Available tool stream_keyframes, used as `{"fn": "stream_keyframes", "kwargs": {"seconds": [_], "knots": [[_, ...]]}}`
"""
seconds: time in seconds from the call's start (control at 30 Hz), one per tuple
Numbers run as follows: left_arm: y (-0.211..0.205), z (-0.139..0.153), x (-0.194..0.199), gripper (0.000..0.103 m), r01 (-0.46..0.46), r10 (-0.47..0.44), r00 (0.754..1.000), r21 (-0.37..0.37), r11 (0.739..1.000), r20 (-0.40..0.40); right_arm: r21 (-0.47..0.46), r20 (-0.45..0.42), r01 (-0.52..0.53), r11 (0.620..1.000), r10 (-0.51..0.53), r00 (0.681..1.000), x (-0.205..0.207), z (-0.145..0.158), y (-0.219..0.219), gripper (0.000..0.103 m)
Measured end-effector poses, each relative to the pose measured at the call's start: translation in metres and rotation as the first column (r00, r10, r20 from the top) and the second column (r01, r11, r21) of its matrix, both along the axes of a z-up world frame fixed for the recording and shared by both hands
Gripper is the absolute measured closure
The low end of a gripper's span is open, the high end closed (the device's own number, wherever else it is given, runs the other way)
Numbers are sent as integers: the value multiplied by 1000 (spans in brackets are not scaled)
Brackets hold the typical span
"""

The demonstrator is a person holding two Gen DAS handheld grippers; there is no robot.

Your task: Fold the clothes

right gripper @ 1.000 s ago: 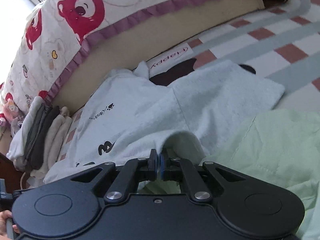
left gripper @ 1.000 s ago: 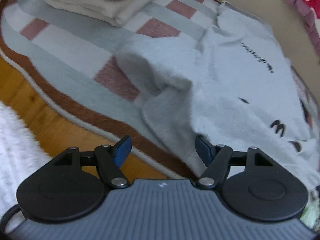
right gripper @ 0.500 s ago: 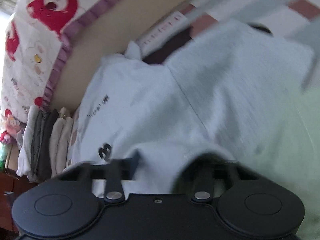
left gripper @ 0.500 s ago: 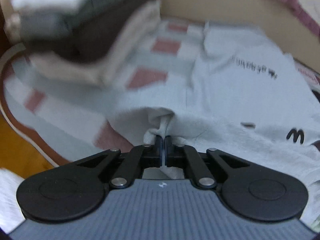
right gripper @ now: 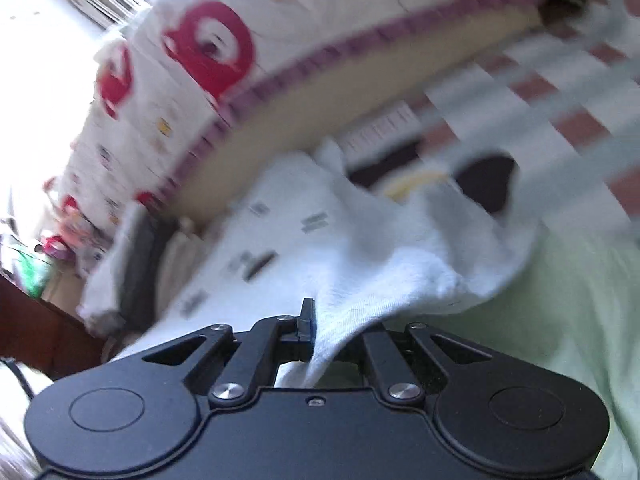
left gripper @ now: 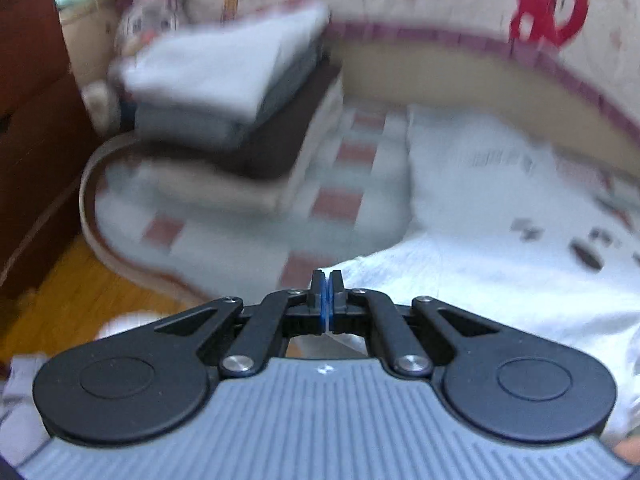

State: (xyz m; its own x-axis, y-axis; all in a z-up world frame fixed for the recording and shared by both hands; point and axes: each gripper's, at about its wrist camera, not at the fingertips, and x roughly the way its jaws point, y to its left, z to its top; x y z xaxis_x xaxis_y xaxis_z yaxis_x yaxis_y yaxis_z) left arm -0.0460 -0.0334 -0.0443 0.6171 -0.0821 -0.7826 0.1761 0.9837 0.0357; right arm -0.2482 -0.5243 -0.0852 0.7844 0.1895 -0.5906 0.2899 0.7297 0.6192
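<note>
Containers: none is seen; folded clothes are piled in a loose stack (left gripper: 236, 120) on the checked rug (left gripper: 224, 236), white on top, then grey, dark brown and cream layers.
Stack, right view: the same stack (right gripper: 132, 264) is seen edge-on at the left, against the beige bed side (right gripper: 360, 112).
Task item: a white sweatshirt (left gripper: 492, 264) with small dark prints is spread on the rug, right of the stack and in front of the bed.
Long axis: the sweatshirt (right gripper: 320, 256) is run from the two grippers away toward the bed side; its near edge is raised off the rug, its far end is laid flat. Detail is blurred.
Under it: a pale green garment (right gripper: 560, 320) is seen at the right, partly covered by the white cloth.
Left gripper (left gripper: 327, 280): jaws are fully closed; white cloth is seen just behind and below the pads, and a thin pinch is suggested but cannot be confirmed through the blur.
Right gripper (right gripper: 320, 316): jaws are clamped on a bunched fold of the sweatshirt, which is draped over the right finger.
Pose: both grippers are pointed downward and forward, toward the bed.
Background: bear-print bedding (right gripper: 208, 52) with purple trim is seen above.
</note>
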Motion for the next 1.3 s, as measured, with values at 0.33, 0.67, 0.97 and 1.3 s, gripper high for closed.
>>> {"fn": "stream_keyframes", "kwargs": {"seconds": [0.33,0.67,0.97,1.3], "knots": [[11,-67,14,102,-35,40,951,21,999,-306,-56,-223,-106,993,91,971,17,-62,21,98],[-13,-7,0,97,119,-104,983,99,988,-153,-107,-300,-175,979,136,944,8,-43,8,71],[-150,15,22,78,561,-565,822,-71,825,-75,-144,-139,43,989,-63,988,-2,-18,-79,50],[-354,-58,-2,68,842,-850,497,-140,521,-177,-48,-141,151,987,-157,977,22,-75,-110,50]]}}
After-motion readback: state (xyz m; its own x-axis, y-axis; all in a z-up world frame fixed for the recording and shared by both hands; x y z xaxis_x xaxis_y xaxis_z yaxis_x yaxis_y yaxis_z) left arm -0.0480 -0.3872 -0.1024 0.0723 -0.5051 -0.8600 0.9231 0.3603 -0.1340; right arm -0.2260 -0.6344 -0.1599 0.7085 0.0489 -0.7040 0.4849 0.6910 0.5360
